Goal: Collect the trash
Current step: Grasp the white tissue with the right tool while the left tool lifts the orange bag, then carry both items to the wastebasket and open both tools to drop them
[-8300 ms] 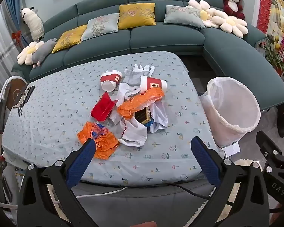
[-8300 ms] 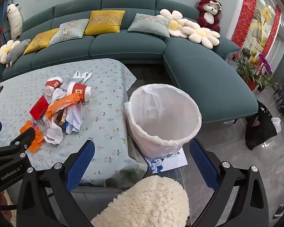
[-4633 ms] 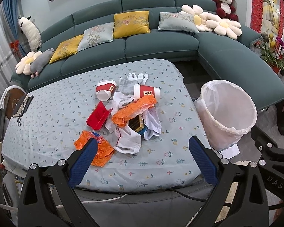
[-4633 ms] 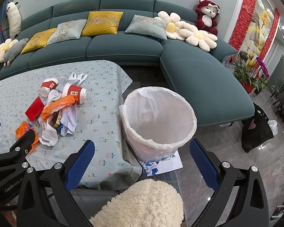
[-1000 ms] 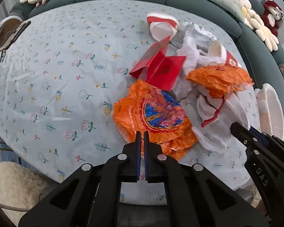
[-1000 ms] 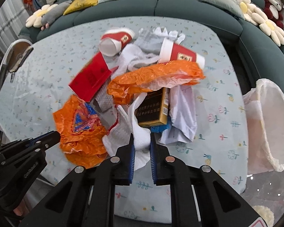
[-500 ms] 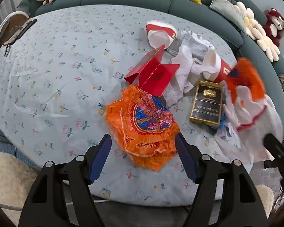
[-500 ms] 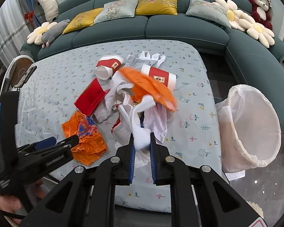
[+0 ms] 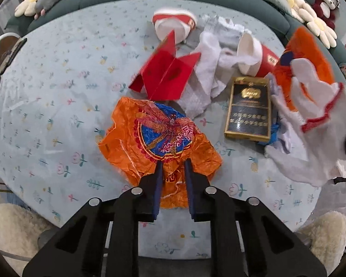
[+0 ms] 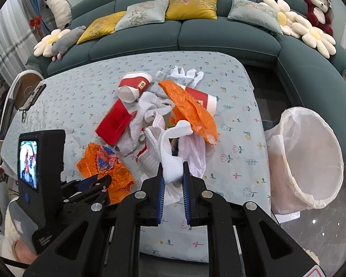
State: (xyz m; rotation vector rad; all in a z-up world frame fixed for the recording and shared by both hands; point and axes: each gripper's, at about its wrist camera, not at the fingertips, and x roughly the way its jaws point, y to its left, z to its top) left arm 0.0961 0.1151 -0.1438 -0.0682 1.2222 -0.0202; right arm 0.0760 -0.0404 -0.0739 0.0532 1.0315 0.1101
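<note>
A: What is the room like?

B: It is a living room. A worktop point(image 10: 80, 97) with a pale blue flowered cloth stands before a curved teal sofa point(image 10: 219, 39) with yellow and grey cushions, flower pillows and a red plush bear point(image 10: 317, 2). To the right of the worktop, on the floor, stands a bin point(image 10: 311, 161) lined with a white bag, and its mouth tilts toward the camera.

A: How does the trash lie?

B: It lies in a heap in the middle of the worktop. Two red paper cups lie on their sides: the far cup point(image 10: 133, 86) opens toward the left front, the near cup point(image 9: 256, 57) opens to the left in the left view. A folded red card point(image 9: 166, 73) lies just beside them. A dark box point(image 9: 248, 109) with gold edges lies flat, with its long axis running away from the camera. An orange wrapper point(image 9: 159, 136) lies flat and crumpled at the near edge.

A: And the tongs?

B: The left tongs point(image 9: 173, 168) point steeply down; the jaws are closing, with the near edge of the wrapper between them. The right tongs point(image 10: 172, 173) are clenched on a white glove point(image 10: 170, 154), which hangs over the heap together with an orange bag point(image 10: 191, 110)
</note>
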